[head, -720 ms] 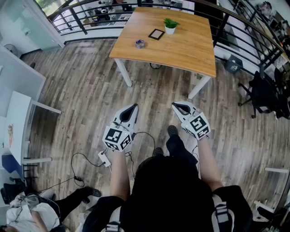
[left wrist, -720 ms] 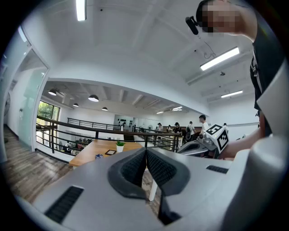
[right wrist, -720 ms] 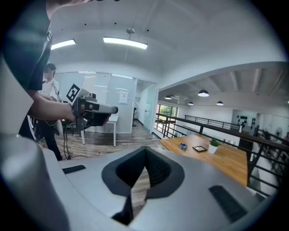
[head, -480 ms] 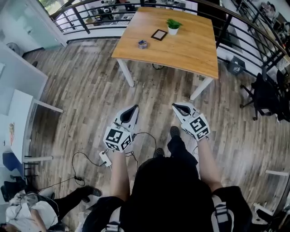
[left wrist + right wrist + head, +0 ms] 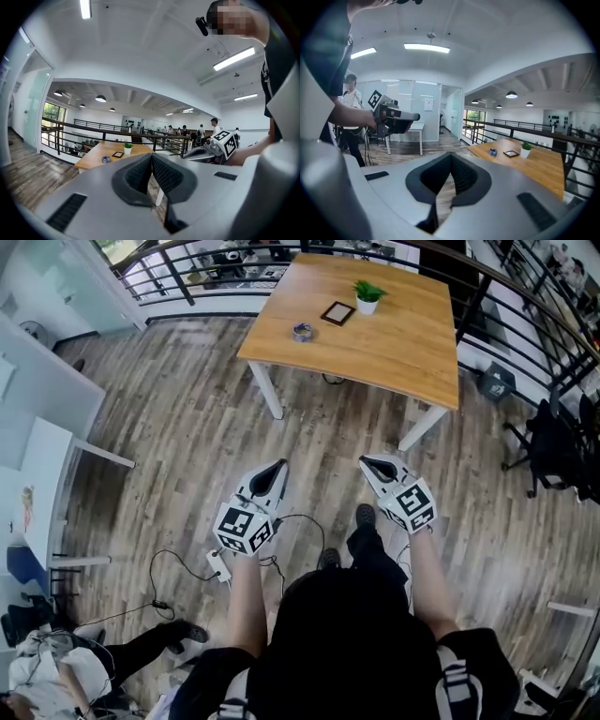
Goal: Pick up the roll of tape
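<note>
Head view steeply down; both gripper views toward same far table (image 5: 394, 343).

Left gripper (image 5: 276, 467) and right gripper (image 5: 367, 463) side by side over the plank floor (image 5: 187, 409) — roll of tape (image 5: 302, 331) well ahead of them on the desk (image 5: 394, 352), near a small frame (image 5: 337, 312).
</note>
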Demonstrator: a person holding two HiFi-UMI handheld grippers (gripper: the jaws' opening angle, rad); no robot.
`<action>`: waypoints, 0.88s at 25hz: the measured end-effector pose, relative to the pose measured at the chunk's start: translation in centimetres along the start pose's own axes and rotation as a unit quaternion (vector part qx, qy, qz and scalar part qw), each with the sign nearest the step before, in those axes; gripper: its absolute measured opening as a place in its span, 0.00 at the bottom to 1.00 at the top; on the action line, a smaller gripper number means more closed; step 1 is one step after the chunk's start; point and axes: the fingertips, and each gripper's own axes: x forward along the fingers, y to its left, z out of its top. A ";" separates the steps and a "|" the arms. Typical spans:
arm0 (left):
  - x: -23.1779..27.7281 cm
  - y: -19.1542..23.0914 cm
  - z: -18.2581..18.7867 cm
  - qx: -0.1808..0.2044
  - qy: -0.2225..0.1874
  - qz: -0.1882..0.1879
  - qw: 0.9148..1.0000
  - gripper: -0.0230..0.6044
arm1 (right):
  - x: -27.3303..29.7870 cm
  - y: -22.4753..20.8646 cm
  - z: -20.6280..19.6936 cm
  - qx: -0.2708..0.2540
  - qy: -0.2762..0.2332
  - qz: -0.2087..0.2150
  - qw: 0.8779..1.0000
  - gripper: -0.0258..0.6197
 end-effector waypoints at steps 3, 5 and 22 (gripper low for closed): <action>1.0 -0.3 -0.4 0.003 0.006 -0.002 1.000 0.07 | 0.2 -0.6 -0.4 0.003 0.001 0.001 1.000 0.05; 1.7 -0.5 -0.6 0.007 0.010 -0.003 1.000 0.07 | 0.3 -1.3 -0.8 0.004 0.001 0.001 1.000 0.05; 10.4 0.2 0.0 0.017 0.032 0.001 0.999 0.07 | 1.9 -9.6 -1.4 0.011 0.004 0.004 1.000 0.05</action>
